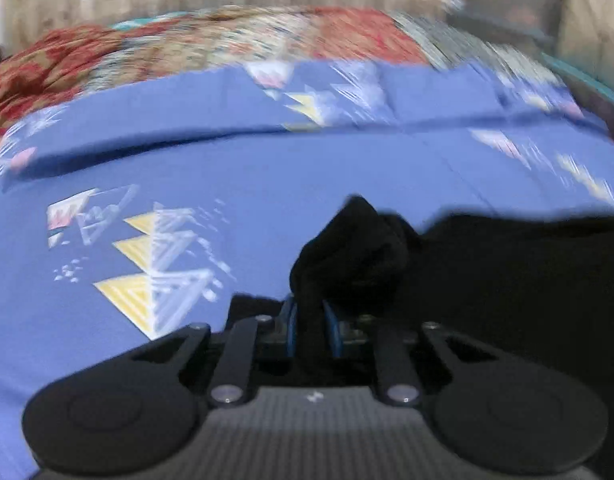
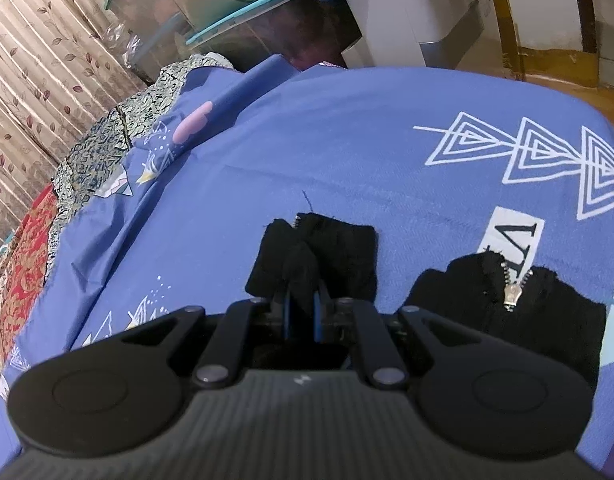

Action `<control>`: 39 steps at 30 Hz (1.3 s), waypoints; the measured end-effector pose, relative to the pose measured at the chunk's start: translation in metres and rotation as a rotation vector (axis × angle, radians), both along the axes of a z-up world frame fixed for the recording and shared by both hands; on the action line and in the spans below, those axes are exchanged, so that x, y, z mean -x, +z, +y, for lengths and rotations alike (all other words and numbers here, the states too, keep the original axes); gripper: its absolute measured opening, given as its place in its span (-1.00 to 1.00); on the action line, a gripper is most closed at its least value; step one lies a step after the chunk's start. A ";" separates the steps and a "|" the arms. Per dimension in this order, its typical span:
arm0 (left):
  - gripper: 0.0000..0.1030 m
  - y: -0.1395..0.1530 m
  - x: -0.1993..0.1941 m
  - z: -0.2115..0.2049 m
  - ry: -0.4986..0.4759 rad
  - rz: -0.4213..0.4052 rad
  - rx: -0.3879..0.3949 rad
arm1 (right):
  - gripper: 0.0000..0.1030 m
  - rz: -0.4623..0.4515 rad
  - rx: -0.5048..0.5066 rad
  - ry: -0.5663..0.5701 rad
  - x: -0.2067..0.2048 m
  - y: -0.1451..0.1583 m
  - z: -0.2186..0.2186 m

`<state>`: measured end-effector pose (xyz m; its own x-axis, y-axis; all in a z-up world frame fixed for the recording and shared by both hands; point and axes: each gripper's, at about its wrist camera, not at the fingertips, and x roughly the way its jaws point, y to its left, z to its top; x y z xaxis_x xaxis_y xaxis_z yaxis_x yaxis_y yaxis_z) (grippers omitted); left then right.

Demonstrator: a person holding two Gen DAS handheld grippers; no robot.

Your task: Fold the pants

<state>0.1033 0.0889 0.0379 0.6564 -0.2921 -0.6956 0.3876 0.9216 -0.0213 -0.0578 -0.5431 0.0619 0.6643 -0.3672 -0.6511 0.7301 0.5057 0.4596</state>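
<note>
- Left wrist view: left tongs point(image 1: 310, 322) clenched on a bunched fold of black pants point(image 1: 507, 272) lying on the blue bedsheet point(image 1: 227, 168).
- Right tongs point(image 2: 301, 312) pinch another pants point(image 2: 319, 256) corner; zipper point(image 2: 511, 290) just beside.
- Clear storage bins point(image 2: 179, 12) stand beyond the bed's far edge.

Both wrist cameras sit low and close over the blue bedsheet point(image 1: 267, 168) point(image 2: 347, 140), looking forward along their fingers; both views share it.
</note>
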 end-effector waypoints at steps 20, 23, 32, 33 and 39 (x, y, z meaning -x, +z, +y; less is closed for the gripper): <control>-0.72 -0.010 -0.065 0.032 0.514 -0.134 -0.036 | -0.30 -0.157 -0.049 0.095 -0.116 0.014 -0.008; -0.69 -0.020 -0.063 0.030 0.508 -0.130 -0.057 | -0.30 -0.107 -0.002 0.132 -0.115 0.015 -0.007; -0.65 -0.032 -0.062 0.025 0.512 -0.182 -0.087 | -0.30 -0.038 0.150 0.309 -0.183 0.037 0.019; -0.65 -0.032 -0.062 0.025 0.512 -0.181 -0.086 | -0.30 -0.023 0.170 0.325 -0.194 0.038 0.023; -0.64 -0.033 -0.063 0.023 0.512 -0.187 -0.100 | -0.10 0.115 0.205 0.424 -0.255 0.029 0.038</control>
<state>0.1660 0.1120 0.0047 0.8121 0.1582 -0.5616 -0.1217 0.9873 0.1022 0.1969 -0.5052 0.0904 0.7113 -0.2083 -0.6713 0.4803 0.8413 0.2479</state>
